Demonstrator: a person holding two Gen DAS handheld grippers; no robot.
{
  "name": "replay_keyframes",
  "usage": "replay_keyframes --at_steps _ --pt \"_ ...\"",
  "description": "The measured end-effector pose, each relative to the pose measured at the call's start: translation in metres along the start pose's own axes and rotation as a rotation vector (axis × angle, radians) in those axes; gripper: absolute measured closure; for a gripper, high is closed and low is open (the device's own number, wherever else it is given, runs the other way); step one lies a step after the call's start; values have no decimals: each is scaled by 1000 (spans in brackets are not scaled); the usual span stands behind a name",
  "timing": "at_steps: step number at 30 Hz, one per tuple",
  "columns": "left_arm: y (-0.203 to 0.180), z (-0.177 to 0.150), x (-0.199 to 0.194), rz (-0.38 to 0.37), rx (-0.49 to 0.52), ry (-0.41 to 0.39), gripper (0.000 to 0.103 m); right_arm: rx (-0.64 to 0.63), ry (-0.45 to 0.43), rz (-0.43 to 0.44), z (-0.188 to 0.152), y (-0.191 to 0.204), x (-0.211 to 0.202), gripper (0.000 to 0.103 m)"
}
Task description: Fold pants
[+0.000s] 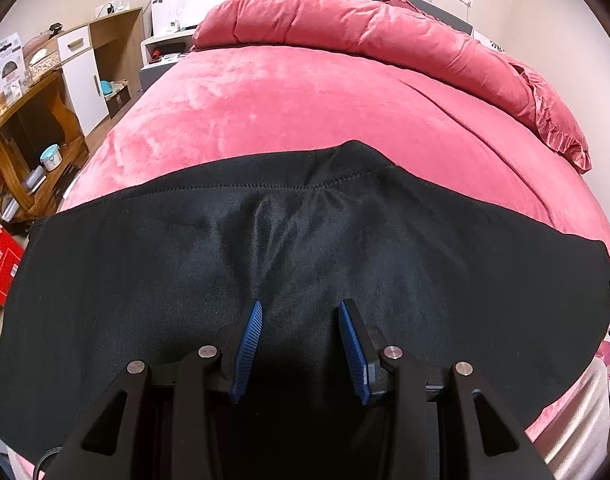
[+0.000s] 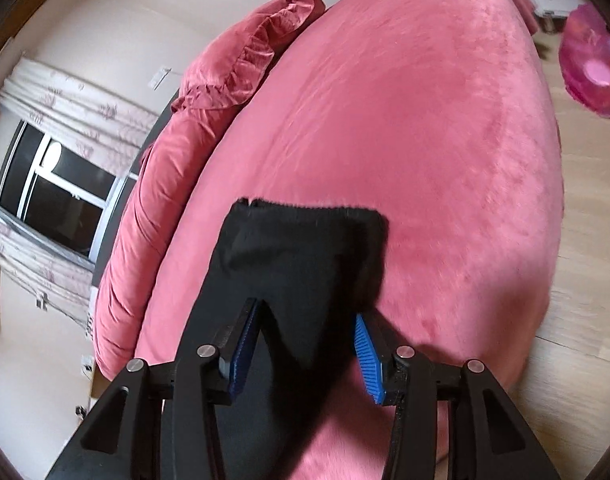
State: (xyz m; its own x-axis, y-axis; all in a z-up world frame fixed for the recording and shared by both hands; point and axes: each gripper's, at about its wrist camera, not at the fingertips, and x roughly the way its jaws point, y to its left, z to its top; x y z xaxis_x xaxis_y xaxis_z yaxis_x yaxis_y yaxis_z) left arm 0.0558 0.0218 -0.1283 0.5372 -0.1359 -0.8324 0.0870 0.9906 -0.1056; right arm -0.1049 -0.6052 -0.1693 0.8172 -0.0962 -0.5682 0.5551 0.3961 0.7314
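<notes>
Black pants (image 1: 297,248) lie spread across the near part of a pink bed (image 1: 289,108). A stitched hem runs along their far edge. My left gripper (image 1: 301,308) hovers open just above the middle of the cloth, blue pads apart, holding nothing. In the right wrist view a narrow end of the pants (image 2: 305,256) lies on the bed (image 2: 445,160) and passes between the fingers. My right gripper (image 2: 307,312) is open around this cloth, jaws wide apart, not clamped.
A rolled pink duvet (image 1: 385,36) lies along the far side of the bed. Wooden shelves and a desk (image 1: 37,120) stand at the left. A red box (image 1: 1,268) sits on the floor. A pink plastic container (image 2: 593,60) stands on the wooden floor right of the bed.
</notes>
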Motion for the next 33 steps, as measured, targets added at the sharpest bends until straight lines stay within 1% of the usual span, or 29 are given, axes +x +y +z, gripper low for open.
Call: replay_keyframes --at_steps 2,3,4,5,6,7,14,19,23,28,33 --pt "0 1 0 5 1 0 63 12 -1 9 4 0 7 58" --pt "0 1 0 5 0 -1 63 13 1 4 6 0 9 63" --pt "0 1 1 7 -1 1 63 12 7 -5 7 1 11 65" --pt "0 1 1 9 0 1 62 13 13 -8 8 1 12 69" --pt "-1 2 1 11 -1 1 63 15 24 -1 9 4 13 78" --pt "-1 2 1 11 -2 -1 63 12 32 13 10 7 12 82" --pt "1 2 -1 1 -15 -13 63 -30 19 31 12 36 -11 84" --pt "5 -2 -5 -14 -28 -33 63 -132 2 11 6 75 -34 84" --pt "11 -5 -9 -24 -40 -49 63 -219 -20 19 -3 110 -51 84" --pt "16 -10 -13 -50 -46 -62 63 -310 -40 57 -21 153 -70 84" --pt "16 -16 -16 -58 -29 -69 62 -420 -40 128 -49 201 -85 84"
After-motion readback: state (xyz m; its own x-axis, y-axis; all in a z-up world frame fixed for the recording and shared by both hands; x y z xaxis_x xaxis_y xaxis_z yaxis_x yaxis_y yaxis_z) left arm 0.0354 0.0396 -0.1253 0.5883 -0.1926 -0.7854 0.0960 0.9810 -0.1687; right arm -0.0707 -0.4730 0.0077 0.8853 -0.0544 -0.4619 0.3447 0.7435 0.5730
